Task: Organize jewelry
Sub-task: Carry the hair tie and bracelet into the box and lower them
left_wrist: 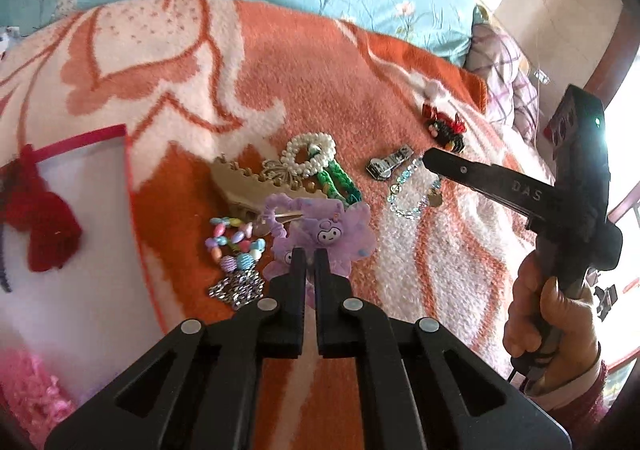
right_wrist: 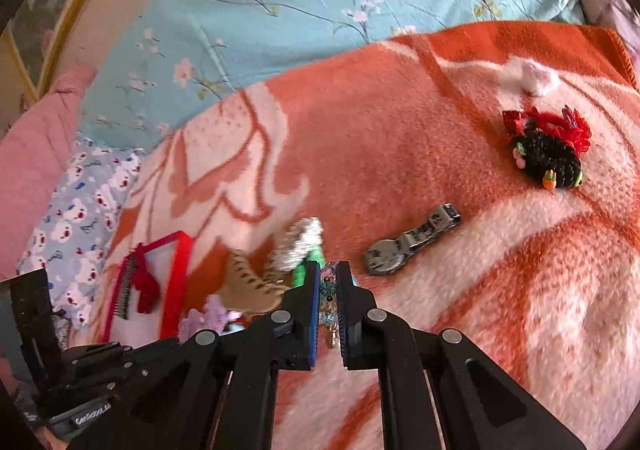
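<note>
A pile of jewelry lies on an orange-and-white blanket. My left gripper is shut on a purple frilly hair scrunchie. Beside it lie a pastel bead bracelet, a silver chain, a beige claw clip, a pearl scrunchie and a green braided band. My right gripper is shut on a light-blue crystal bead bracelet, which also shows in the left wrist view. A grey watch lies just right of it.
A white tray with a red rim at the left holds a red yarn piece and a black comb clip. A black-and-red hair tie lies at the far right. A blue floral sheet lies behind.
</note>
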Demonstrator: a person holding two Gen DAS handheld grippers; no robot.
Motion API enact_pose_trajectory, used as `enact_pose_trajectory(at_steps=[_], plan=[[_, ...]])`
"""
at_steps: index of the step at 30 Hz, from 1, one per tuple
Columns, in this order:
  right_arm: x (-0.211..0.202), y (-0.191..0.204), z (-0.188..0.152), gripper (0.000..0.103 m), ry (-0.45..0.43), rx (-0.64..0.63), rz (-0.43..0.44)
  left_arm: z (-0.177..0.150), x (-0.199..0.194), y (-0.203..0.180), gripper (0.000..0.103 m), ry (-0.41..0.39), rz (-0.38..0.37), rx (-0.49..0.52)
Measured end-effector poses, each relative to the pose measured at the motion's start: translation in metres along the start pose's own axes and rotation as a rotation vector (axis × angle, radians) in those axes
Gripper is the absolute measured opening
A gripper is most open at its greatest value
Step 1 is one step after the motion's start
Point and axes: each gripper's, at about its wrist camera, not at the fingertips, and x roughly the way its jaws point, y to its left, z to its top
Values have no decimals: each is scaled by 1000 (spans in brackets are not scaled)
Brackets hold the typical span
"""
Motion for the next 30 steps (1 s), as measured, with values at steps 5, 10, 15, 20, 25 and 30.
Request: enact_pose_trajectory(at_steps=[5, 10, 15, 20, 25, 30], plan=[[-15, 19, -2, 7, -17, -12, 41, -6, -25, 9, 2, -35, 15, -14], [-21, 40, -8, 7, -20, -26, 73, -16, -51, 28, 2, -68, 32, -50], [-18, 64, -17, 7, -9, -46, 106, -26, -73, 50, 2, -97, 64, -91], [-9, 88, -26, 7, 16, -64, 144, -37, -94, 73, 2, -128, 101, -133], [4, 114, -35, 7, 43, -78, 191, -46, -108, 102, 2, -142, 139, -184], [17, 145, -43, 7, 71, -105, 241, -55, -117, 126, 2, -149, 170, -225]])
